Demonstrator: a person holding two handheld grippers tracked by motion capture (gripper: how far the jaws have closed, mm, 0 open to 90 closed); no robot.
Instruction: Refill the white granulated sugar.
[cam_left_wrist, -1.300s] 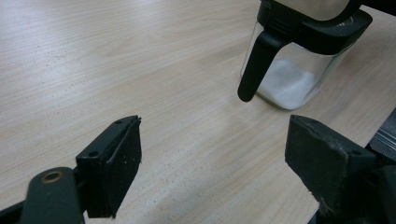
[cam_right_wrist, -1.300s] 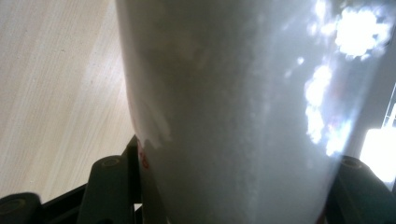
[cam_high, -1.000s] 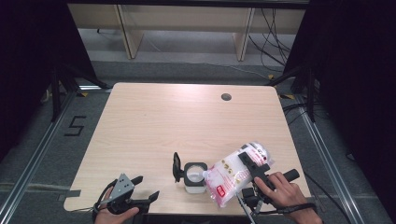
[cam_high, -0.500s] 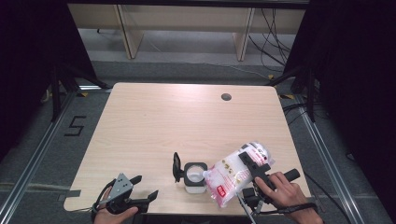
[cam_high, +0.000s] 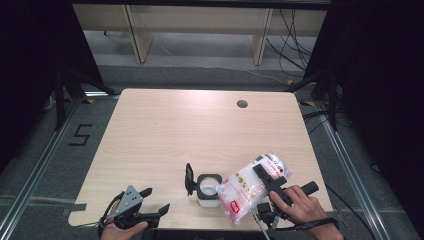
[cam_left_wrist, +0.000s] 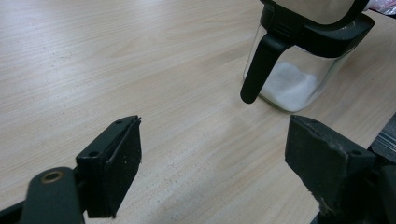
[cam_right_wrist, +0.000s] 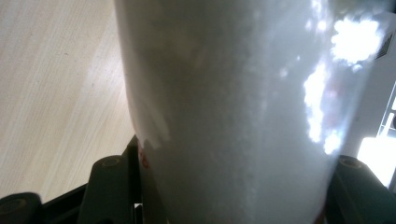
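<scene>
**Occluded and Cropped Areas**

In the right gripper view, the white bag (cam_right_wrist: 233, 116) sat so close that it was blurred and ran past the top edge. In the left gripper view, the container (cam_left_wrist: 303, 56) lid was cropped at the top. The bag's print (cam_high: 272, 162) was too small to read.

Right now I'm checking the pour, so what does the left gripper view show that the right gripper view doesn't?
Left gripper view: the clear container with its black handle, white powder settled inside, and open fingers with nothing between them. Right gripper view: the white bag close up, clamped between its fingers. Both: the wooden table.
</scene>
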